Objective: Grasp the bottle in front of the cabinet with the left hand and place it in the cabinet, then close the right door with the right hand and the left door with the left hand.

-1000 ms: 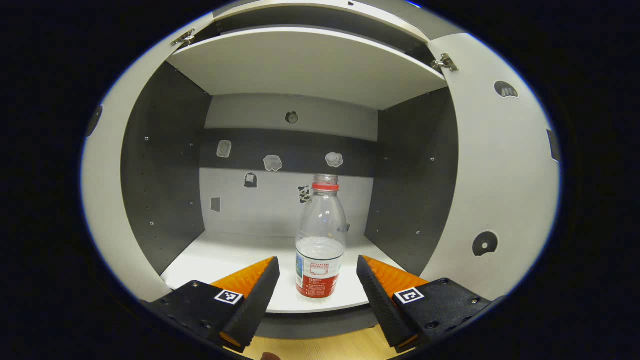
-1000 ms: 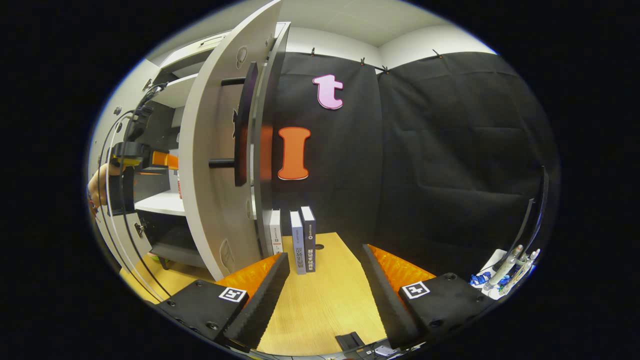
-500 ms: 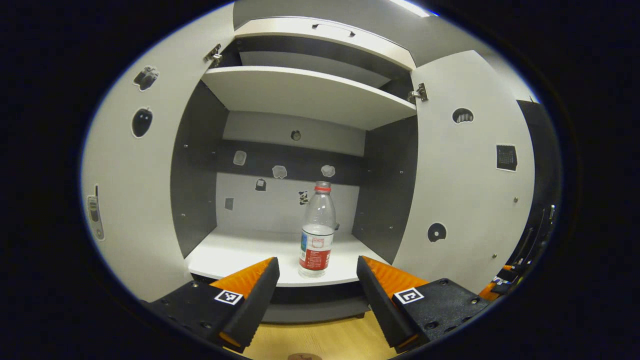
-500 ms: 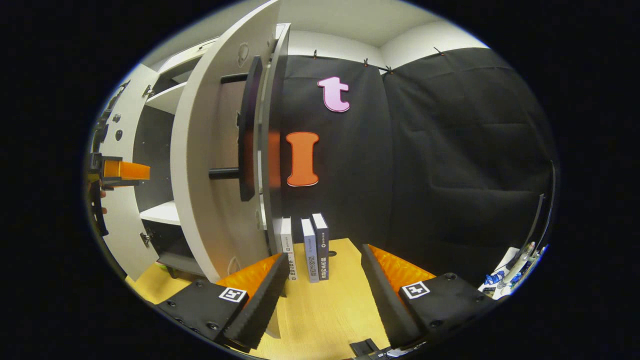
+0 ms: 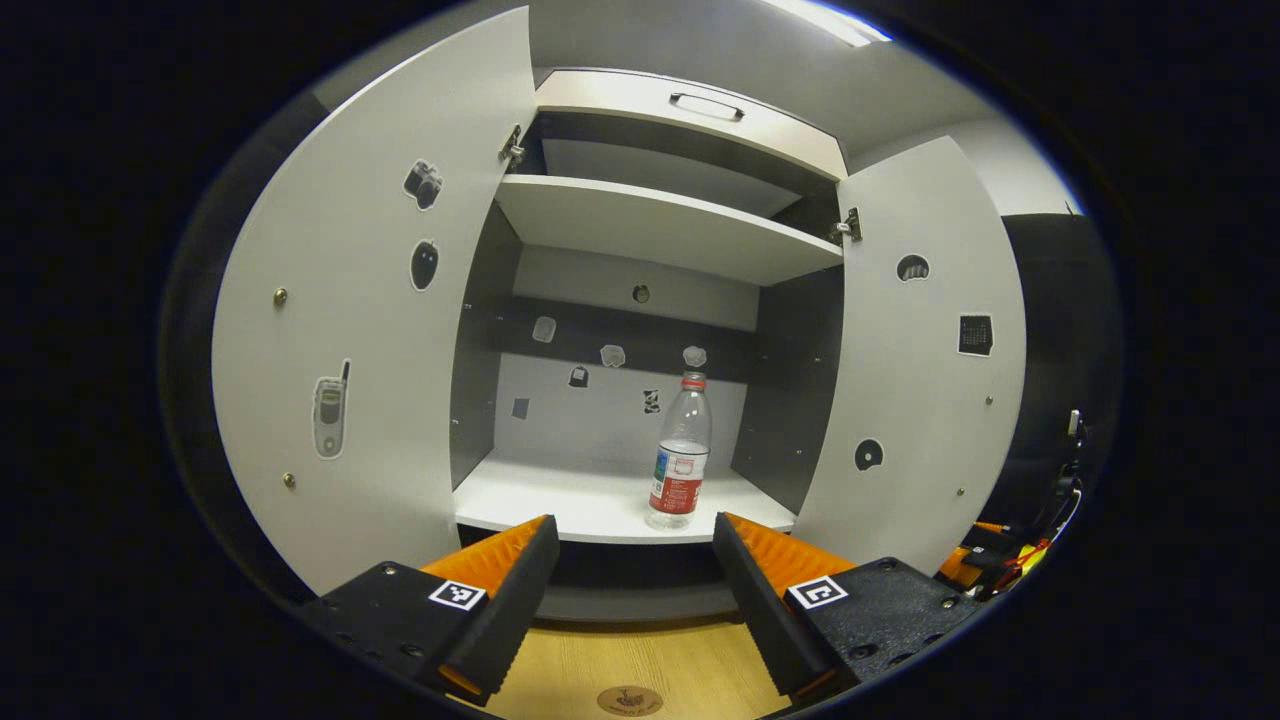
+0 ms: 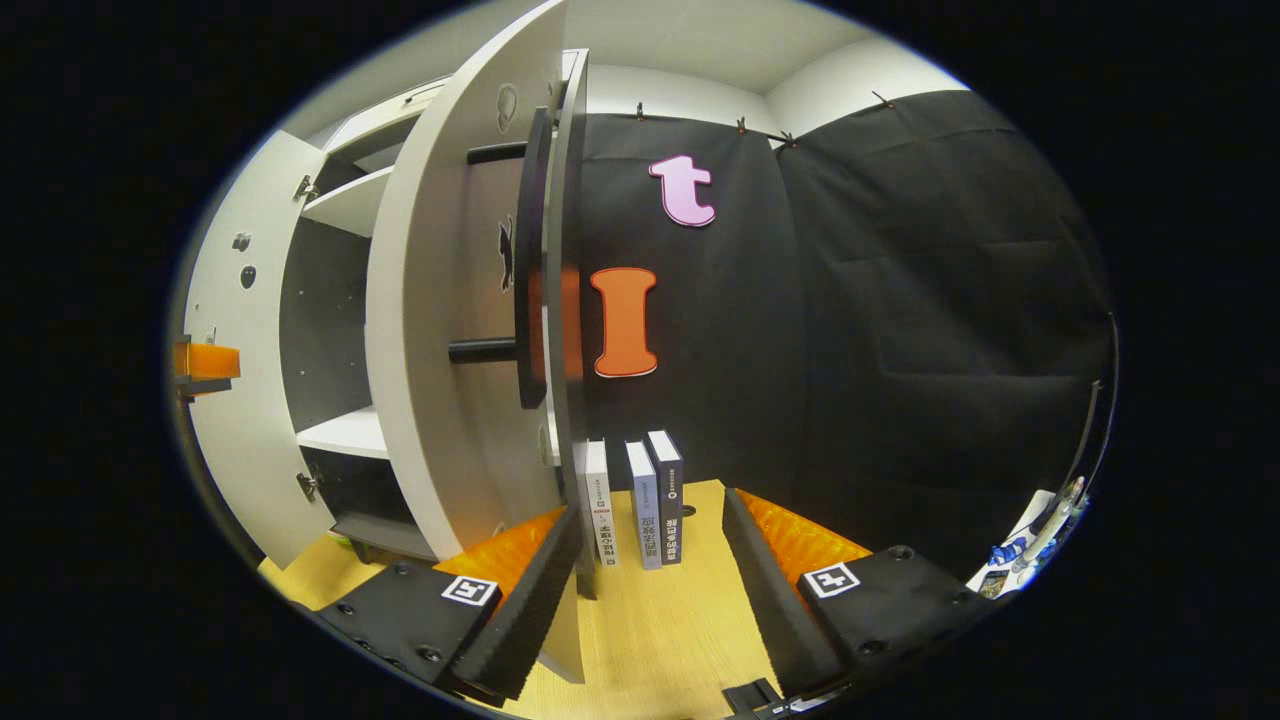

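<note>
Clear plastic bottle w/ red cap & label: upright on white lower shelf of white two-door cabinet, near front edge.

Left gripper: jaws apart, empty, clear of cabinet.

Right gripper: jaws apart, empty, by right door's edge. Next, prob.: push door's outer face flat, avoiding black bar handle.

Upper shelf: contents not visible.

Non-task items: three books stand upright side by side at 6 o'clock in the right gripper view, spines out, on the wood surface, backed against the black cloth wall. Pens/markers lie on a white sheet at 4 o'clock, too small to detail. Ceiling light strip sits at 1 o'clock in the left gripper view. A tangle of cables sits at 4 o'clock there. A small round mark shows on the wood surface at 6 o'clock.
</note>
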